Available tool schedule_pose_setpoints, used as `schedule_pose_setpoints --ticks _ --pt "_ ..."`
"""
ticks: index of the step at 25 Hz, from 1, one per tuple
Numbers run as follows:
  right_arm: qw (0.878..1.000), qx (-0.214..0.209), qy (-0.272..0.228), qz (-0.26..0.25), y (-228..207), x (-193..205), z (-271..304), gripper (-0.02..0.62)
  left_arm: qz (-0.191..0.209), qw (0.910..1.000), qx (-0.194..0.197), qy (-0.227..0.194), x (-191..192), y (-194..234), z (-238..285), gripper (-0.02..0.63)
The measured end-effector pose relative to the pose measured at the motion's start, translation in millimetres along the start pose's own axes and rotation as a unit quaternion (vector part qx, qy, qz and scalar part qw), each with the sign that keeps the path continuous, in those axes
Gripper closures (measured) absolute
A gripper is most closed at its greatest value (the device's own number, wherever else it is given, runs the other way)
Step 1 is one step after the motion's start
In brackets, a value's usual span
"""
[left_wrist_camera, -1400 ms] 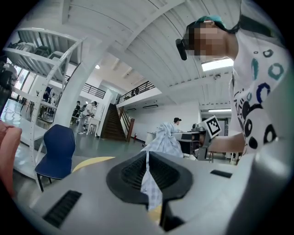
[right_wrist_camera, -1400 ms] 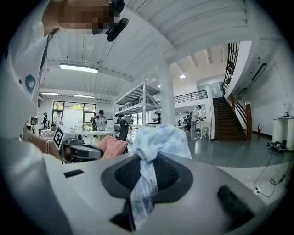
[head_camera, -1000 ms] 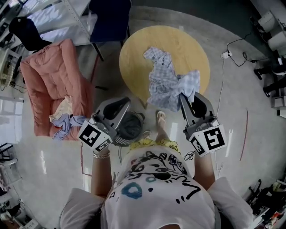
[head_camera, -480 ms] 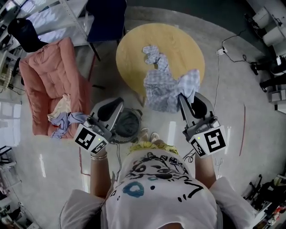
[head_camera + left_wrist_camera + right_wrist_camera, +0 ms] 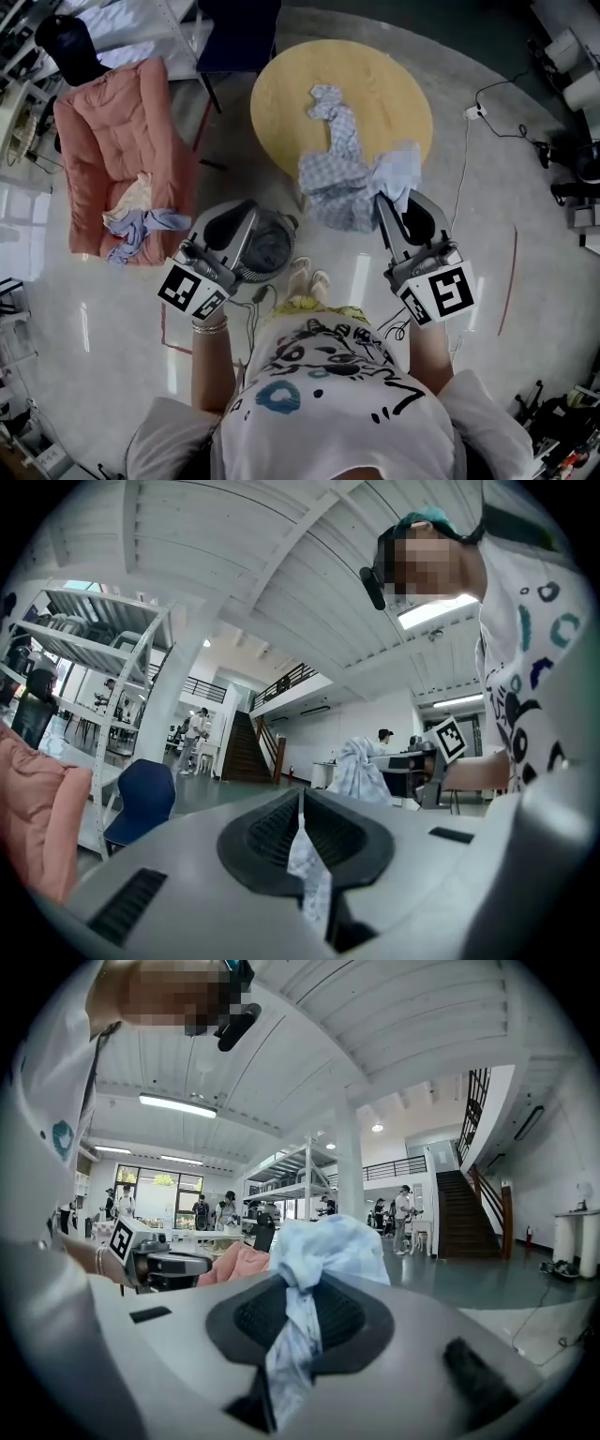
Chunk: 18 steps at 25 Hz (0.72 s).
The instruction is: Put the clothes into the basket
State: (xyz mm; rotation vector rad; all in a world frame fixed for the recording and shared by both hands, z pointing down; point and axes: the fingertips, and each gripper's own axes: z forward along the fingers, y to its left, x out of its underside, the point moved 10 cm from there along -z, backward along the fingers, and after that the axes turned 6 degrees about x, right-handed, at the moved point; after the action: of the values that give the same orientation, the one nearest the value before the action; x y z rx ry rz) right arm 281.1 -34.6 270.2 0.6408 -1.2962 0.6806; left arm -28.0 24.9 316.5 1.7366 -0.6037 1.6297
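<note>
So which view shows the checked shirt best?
Head view: the shirt trails from table to right gripper. The right gripper view shows only a bunch pinched in its jaws; the left gripper view, a distant bundle.

The person holds both forearms out in front of the body, the left forearm (image 5: 212, 367) with a bracelet (image 5: 213, 326) at the wrist and the right forearm (image 5: 429, 352) well apart from it, each hand hidden under its gripper's marker cube. The left gripper (image 5: 247, 208) points roughly level and away from the body, its jaws pressed together on a thin strip of cloth (image 5: 307, 869). The right gripper (image 5: 384, 201) points the same way, tipped slightly down, with its jaws clamped on a bunched pale blue garment (image 5: 314, 1251).
</note>
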Motion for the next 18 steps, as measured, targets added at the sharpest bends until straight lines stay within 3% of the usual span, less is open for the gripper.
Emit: schedule_pose_setpoints --ticks 4,18 --pt "1.000 -0.008 -0.008 -0.025 -0.8 -6.1 -13.6 0.520 0.007 0.9998 -0.015 -0.010 -6.0 -15.2 -8.5 0.580" --pt "0.998 -0.042 -0.045 -0.003 18.0 -10.5 -32.6 0.520 0.011 0.9986 -0.051 -0.011 -12.6 -47.8 -54.5 0.580"
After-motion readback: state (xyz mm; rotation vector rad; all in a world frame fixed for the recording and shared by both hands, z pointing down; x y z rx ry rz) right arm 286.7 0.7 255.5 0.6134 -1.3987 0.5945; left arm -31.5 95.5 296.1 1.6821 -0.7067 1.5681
